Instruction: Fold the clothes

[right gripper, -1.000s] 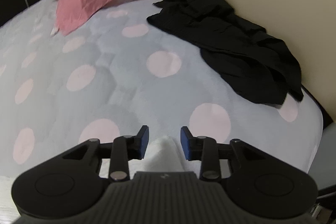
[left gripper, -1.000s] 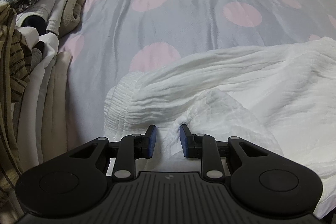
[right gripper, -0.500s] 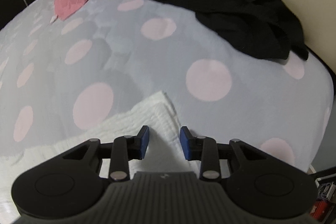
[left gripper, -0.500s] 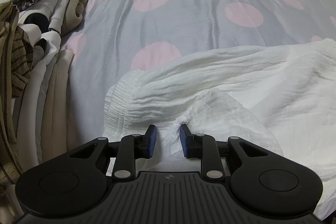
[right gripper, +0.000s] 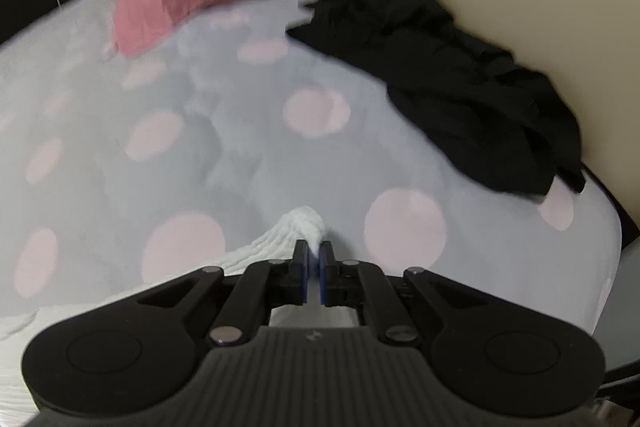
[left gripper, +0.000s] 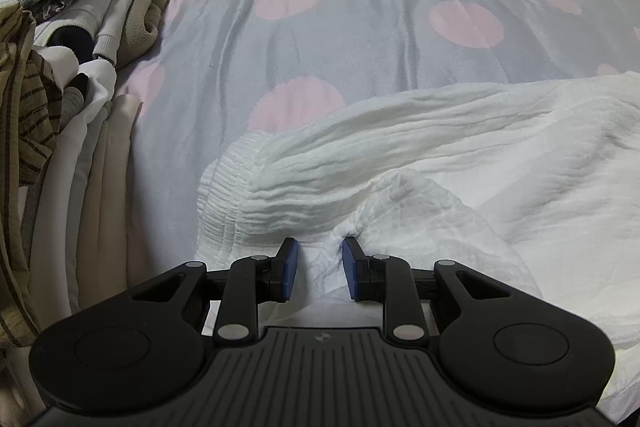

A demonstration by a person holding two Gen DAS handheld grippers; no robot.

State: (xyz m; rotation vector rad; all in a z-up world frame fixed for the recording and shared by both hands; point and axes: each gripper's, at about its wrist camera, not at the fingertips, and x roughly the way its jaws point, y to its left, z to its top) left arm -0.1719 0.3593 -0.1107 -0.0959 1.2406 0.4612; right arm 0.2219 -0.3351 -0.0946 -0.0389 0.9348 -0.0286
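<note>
A white garment (left gripper: pixel 460 163) lies crumpled on the near part of the bed (left gripper: pixel 360 39), its long axis running left to right between the two hands. The right gripper (right gripper: pixel 314 254) has just been closing, and its fingers now pinch the garment's far right corner. The left gripper (left gripper: pixel 316 259) has a bunched fold between half-parted fingers; whether they actually press it I cannot tell. Folded clothes (left gripper: pixel 80 99) are stacked at the left. The right-hand corner looks ready to travel leftward toward the waistband end.

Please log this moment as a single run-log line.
step: fold white garment | left tongs: fabric bunched between pads | right tongs: just closed on corner | bed
</note>
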